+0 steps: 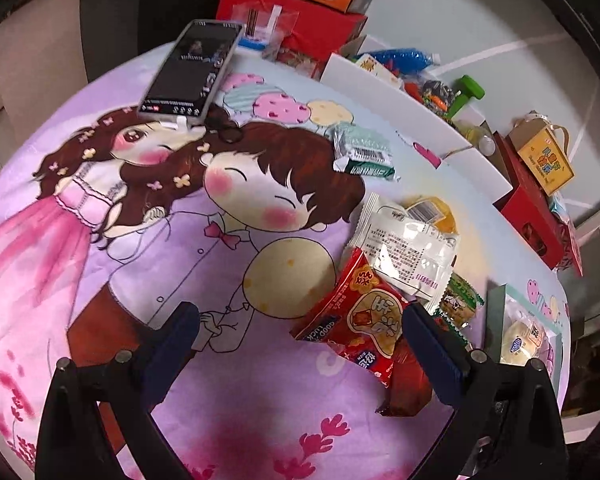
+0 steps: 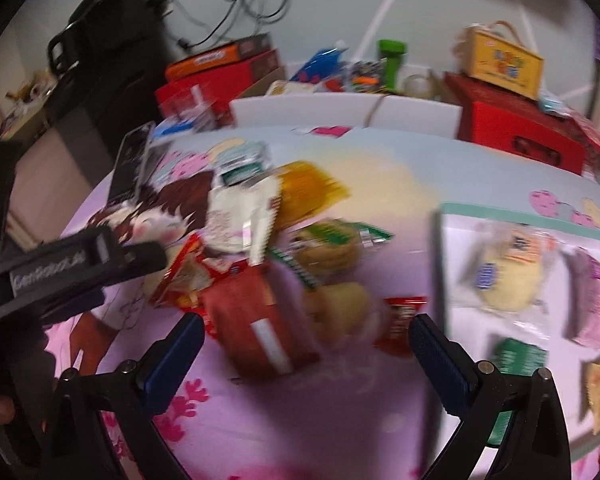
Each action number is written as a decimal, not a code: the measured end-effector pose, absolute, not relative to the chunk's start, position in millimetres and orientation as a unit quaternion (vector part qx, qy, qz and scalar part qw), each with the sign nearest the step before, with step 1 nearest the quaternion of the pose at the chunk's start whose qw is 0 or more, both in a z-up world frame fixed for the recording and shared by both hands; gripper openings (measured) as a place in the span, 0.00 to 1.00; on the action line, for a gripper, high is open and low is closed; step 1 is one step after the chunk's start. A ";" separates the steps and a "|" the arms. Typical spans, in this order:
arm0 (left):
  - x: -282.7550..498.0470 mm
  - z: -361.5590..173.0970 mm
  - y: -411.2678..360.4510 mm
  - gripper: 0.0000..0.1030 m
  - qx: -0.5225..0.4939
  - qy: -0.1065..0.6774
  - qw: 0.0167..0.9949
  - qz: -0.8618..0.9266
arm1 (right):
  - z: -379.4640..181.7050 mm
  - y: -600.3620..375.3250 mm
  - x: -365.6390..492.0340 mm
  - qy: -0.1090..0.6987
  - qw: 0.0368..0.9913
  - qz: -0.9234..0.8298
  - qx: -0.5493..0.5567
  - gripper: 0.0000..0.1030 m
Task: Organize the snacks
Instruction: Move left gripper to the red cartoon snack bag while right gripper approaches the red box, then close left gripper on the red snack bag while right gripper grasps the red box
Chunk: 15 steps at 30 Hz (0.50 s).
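A pile of snack packets lies on the cartoon-print cloth: a red rice-cracker packet (image 1: 364, 320), a white packet (image 1: 408, 252), a yellow one (image 1: 436, 208) and a small green one (image 1: 460, 300). A mint-green packet (image 1: 364, 152) lies apart, further back. My left gripper (image 1: 304, 344) is open, its right finger by the red packet's edge. In the blurred right wrist view, my right gripper (image 2: 308, 356) is open above a red-brown packet (image 2: 260, 320). A teal-rimmed tray (image 2: 500, 210) to the right holds several snacks.
A phone (image 1: 192, 68) leans on a stand at the back left. Behind the cloth, a white box (image 1: 400, 108) holds assorted items. Red boxes (image 1: 532, 216) and a yellow carton (image 1: 544, 160) stand at the right. The tray's edge (image 1: 494, 316) sits near the pile.
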<state>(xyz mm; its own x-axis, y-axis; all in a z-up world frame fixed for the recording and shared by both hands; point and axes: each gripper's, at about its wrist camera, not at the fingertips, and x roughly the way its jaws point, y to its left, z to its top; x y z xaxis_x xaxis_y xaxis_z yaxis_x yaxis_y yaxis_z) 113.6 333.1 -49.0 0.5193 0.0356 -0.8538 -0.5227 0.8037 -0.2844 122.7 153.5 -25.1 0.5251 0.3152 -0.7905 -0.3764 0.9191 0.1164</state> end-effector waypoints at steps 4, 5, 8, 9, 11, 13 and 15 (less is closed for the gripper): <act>118.9 -52.0 335.8 0.98 -0.272 0.464 0.828 0.156 | -28.2 166.5 121.7 0.449 0.865 0.220 -0.039 0.97; 119.7 -52.1 336.0 0.98 -0.273 0.466 0.828 0.153 | -28.0 168.6 121.3 0.448 0.865 0.223 -0.041 0.93; 121.8 -53.3 334.8 0.98 -0.273 0.472 0.826 0.145 | -27.0 173.1 121.3 0.448 0.861 0.236 -0.042 0.86; 122.5 -53.5 334.0 0.98 -0.273 0.473 0.826 0.142 | -26.9 174.5 121.2 0.448 0.860 0.240 -0.041 0.85; 124.1 -54.0 331.9 0.98 -0.272 0.475 0.825 0.135 | -28.1 178.2 121.9 0.450 0.857 0.245 -0.043 0.78; 125.5 -54.6 330.1 0.98 -0.272 0.478 0.825 0.130 | -30.1 179.4 122.8 0.453 0.855 0.248 -0.044 0.75; 126.2 -55.2 328.8 0.98 -0.274 0.480 0.824 0.126 | -33.2 179.2 124.3 0.456 0.854 0.247 -0.043 0.74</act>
<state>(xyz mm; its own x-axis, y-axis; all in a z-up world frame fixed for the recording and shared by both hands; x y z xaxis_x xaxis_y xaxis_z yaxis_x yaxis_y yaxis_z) 126.2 328.8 -55.2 0.5066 -0.0557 -0.8604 -0.4703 0.8185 -0.3300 124.3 179.2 -33.2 0.4624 0.3827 -0.7998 -0.4617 0.8740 0.1513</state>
